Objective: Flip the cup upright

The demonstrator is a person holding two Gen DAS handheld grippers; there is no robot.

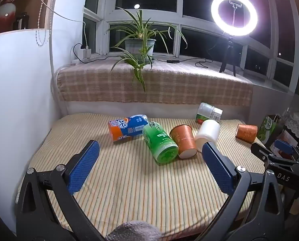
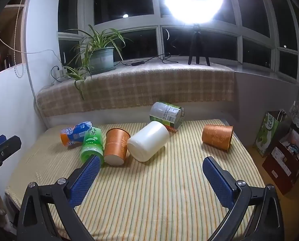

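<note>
Several cups lie on their sides on a striped cloth table (image 1: 129, 180) (image 2: 159, 190). From the left: a blue-orange cup (image 1: 127, 127) (image 2: 75, 133), a green cup (image 1: 160, 145) (image 2: 91, 143), an orange paper cup (image 1: 183, 139) (image 2: 116, 145), a white cup (image 1: 207, 134) (image 2: 148, 141), a green-white labelled cup (image 1: 208, 113) (image 2: 166, 114) behind it, and a second orange cup (image 1: 247, 132) (image 2: 217, 137) at the right. My left gripper (image 1: 150, 150) is open and empty in front of the green cup. My right gripper (image 2: 151, 166) is open and empty in front of the white cup.
A raised ledge with a plaid cloth (image 1: 153, 84) (image 2: 135, 86) runs behind the table, with a potted plant (image 1: 139, 44) (image 2: 100, 57) and a ring light on a tripod (image 1: 232, 18) (image 2: 195, 2). A white wall (image 1: 18, 100) stands left. Boxes and a bag (image 2: 280, 146) sit right.
</note>
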